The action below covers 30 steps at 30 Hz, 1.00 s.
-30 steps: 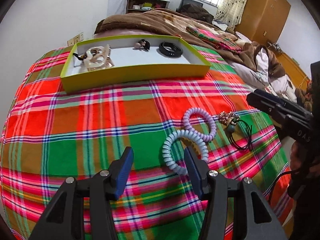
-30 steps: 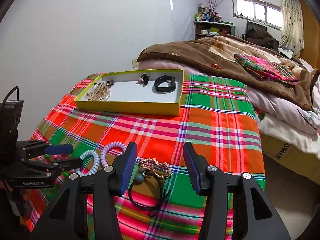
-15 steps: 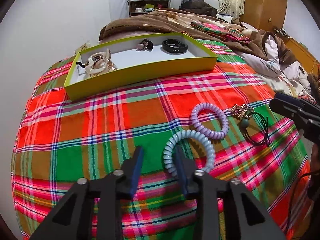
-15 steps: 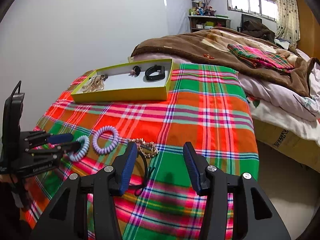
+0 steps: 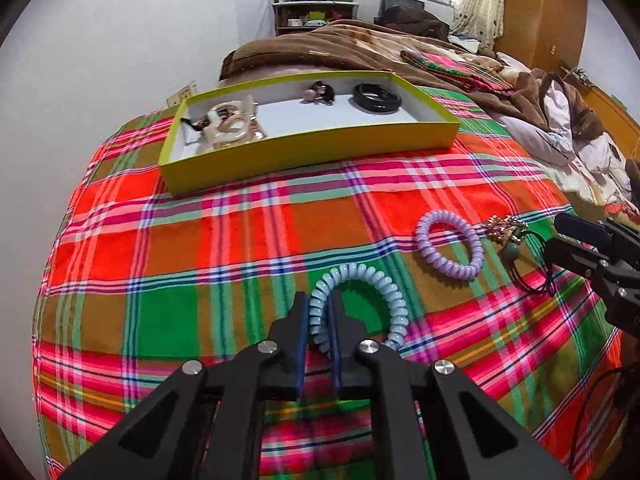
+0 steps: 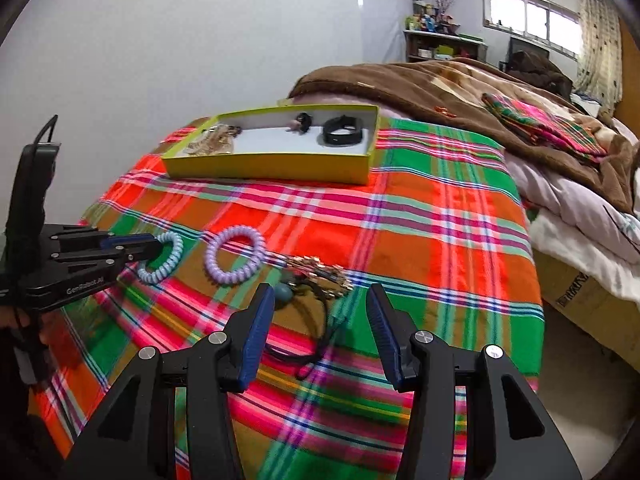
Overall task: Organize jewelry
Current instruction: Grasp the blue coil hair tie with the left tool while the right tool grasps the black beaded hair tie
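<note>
My left gripper is shut on the near left side of a pale blue spiral hair tie, which lies on the plaid blanket; both also show in the right wrist view, the gripper and the tie. A lilac spiral hair tie lies to its right. A black elastic with a gold ornament and a teal bead lies further right. My right gripper is open, just above that elastic. A yellow-green tray at the far side holds pale bangles, a small hair tie and a black band.
The blanket covers a bed end beside a white wall on the left. A brown quilt and folded plaid cloth lie behind the tray. The bed's right edge drops to the floor by a cardboard box.
My left gripper has moved forward and closed on the pale blue spiral hair tie. My right gripper stayed open and shifted over the black elastic.
</note>
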Each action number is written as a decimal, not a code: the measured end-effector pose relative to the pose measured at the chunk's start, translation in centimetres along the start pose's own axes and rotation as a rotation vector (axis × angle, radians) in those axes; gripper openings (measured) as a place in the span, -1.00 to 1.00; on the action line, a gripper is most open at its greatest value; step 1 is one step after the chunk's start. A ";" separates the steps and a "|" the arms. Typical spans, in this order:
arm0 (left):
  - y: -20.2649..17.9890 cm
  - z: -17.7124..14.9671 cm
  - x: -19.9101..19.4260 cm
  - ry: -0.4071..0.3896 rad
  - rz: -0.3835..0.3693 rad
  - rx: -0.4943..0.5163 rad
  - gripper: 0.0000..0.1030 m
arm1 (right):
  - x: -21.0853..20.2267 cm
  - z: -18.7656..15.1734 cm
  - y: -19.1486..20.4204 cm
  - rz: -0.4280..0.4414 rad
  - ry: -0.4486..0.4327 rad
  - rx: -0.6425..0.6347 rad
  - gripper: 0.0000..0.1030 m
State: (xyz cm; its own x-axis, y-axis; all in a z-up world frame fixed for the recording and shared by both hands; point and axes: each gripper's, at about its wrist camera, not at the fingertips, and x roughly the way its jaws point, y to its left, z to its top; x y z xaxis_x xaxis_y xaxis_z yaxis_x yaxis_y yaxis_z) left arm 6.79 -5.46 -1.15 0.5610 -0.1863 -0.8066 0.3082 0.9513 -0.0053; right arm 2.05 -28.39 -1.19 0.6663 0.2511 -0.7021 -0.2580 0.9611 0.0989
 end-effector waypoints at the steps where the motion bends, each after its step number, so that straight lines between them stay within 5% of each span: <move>1: 0.3 -0.1 0.0 0.000 0.005 -0.005 -0.80 | 0.0 0.1 0.2 0.001 -0.001 -0.005 -0.05; 13: 1.3 -0.4 -0.1 -0.014 -0.013 -0.027 -0.80 | 2.9 1.0 2.2 -0.008 0.071 -0.101 -0.06; 17: 1.3 -0.3 0.0 -0.016 -0.020 -0.031 -0.80 | 3.1 0.9 2.5 -0.027 0.077 -0.118 -0.37; 30: 1.5 -0.3 -0.1 -0.017 -0.029 -0.038 -0.80 | 2.9 0.4 2.8 -0.027 0.082 -0.126 -0.75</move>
State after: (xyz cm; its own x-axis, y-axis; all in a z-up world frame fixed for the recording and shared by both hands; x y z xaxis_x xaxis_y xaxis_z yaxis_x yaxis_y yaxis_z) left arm 7.02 -3.94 -1.26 0.5656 -0.2174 -0.7955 0.2952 0.9541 -0.0509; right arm 3.51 -24.90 -2.64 0.6164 0.2104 -0.7588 -0.3298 0.9440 -0.0061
